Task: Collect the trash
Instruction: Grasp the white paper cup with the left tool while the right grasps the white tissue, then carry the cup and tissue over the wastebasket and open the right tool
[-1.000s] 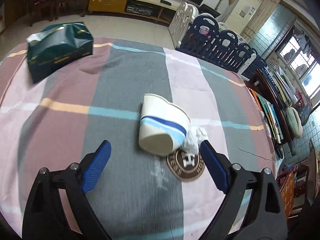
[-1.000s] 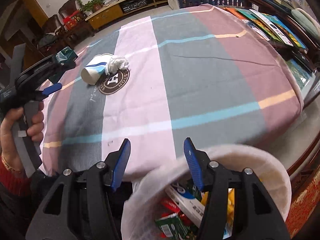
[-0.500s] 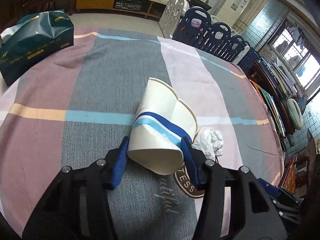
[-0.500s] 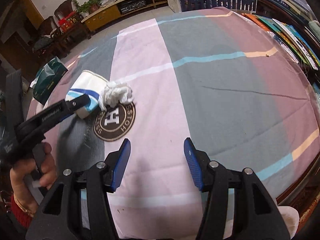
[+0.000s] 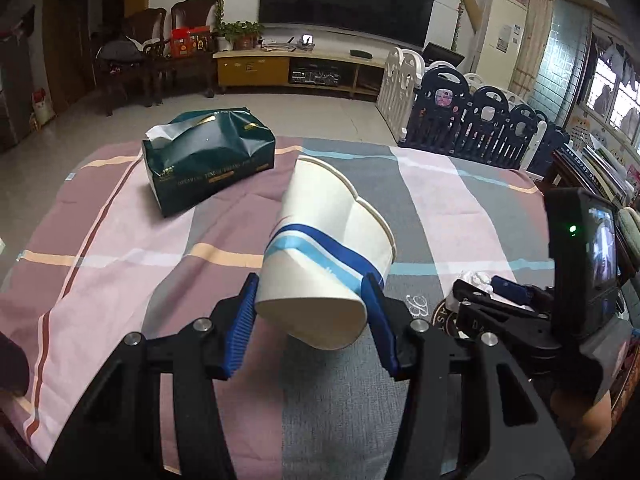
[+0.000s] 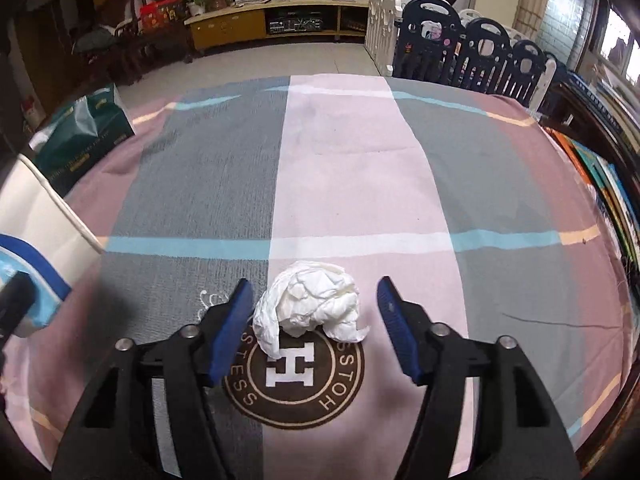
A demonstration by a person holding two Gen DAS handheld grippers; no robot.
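My left gripper is shut on a white paper cup with blue bands, gripped near its base and held above the striped tablecloth, mouth pointing away. The cup's side also shows at the left edge of the right wrist view. My right gripper is open, its blue pads on either side of a crumpled white tissue that lies on the cloth by a round brown logo. In the left wrist view the right gripper sits low at the right over the tissue.
A dark green tissue pack lies at the table's far left, also in the right wrist view. Books line the table's right side. A baby fence and TV cabinet stand beyond.
My left gripper closed on the cup and lifted it off the cloth. My right gripper moved from the trash bag across the table and now straddles the tissue.
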